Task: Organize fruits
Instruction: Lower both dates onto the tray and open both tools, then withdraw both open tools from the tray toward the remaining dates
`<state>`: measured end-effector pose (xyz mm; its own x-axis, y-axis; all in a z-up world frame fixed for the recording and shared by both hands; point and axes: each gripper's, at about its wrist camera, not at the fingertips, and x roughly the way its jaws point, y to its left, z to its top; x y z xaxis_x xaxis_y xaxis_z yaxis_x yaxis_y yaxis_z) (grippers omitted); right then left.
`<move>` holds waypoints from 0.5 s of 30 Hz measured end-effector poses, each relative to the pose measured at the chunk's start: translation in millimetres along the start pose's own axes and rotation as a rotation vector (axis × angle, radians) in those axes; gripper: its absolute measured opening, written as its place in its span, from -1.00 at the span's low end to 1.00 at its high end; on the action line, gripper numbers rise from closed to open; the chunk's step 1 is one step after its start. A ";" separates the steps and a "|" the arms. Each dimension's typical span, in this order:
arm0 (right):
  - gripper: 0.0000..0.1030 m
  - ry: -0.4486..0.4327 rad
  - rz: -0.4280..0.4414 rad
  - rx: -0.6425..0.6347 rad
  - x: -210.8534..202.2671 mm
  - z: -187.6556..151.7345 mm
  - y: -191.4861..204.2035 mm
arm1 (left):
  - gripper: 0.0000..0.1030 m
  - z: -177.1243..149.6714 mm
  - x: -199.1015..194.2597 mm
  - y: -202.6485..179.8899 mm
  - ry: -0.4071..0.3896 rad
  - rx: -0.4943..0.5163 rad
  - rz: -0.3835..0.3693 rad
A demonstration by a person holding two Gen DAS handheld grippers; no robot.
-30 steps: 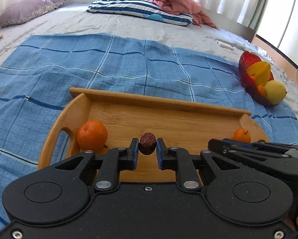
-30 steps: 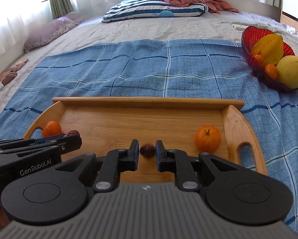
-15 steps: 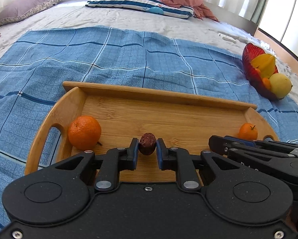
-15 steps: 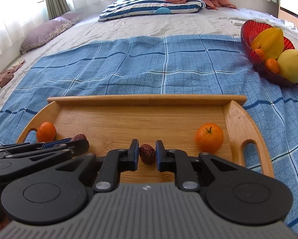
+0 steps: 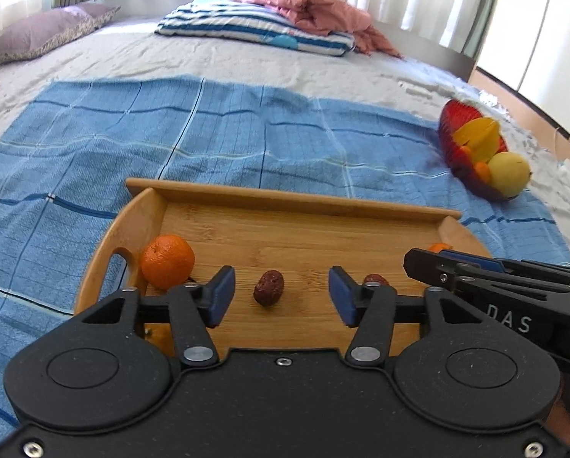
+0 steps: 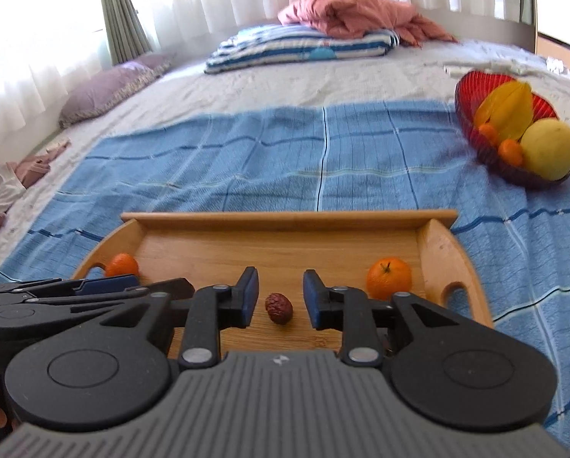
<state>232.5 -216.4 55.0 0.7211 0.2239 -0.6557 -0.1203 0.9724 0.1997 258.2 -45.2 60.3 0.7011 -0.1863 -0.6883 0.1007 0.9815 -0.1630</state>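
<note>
On a bed spread with a blue checked cloth (image 5: 216,141), I have both tools over the wooden tray (image 5: 285,198) at the lower centre of each view. My left gripper (image 5: 281,294) is released, its jaws opening, and a dark red date (image 5: 268,287) lies on the tray floor between the blue pads, touching neither. My right gripper (image 6: 280,298) is likewise let go and opening, with a second date (image 6: 279,307) lying free between its pads. In the left view an orange (image 5: 166,261) sits by the tray's left handle; in the right view another orange (image 6: 388,278) sits by the right handle. At the right edge of both views, well apart from the tray, a red bowl (image 6: 472,114) holds yellow and orange fruit.
</note>
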 end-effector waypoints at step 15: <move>0.33 -0.182 0.001 -0.119 -91.7 -44.0 -0.8 | 0.68 -45.5 -90.5 -23.0 -0.146 0.133 -0.004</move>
<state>136.5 -234.9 82.9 0.8312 0.2194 -0.5109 -0.1924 0.9756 0.1059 160.3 -53.0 94.2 0.7942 -0.1911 -0.5768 0.1892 0.9798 -0.0641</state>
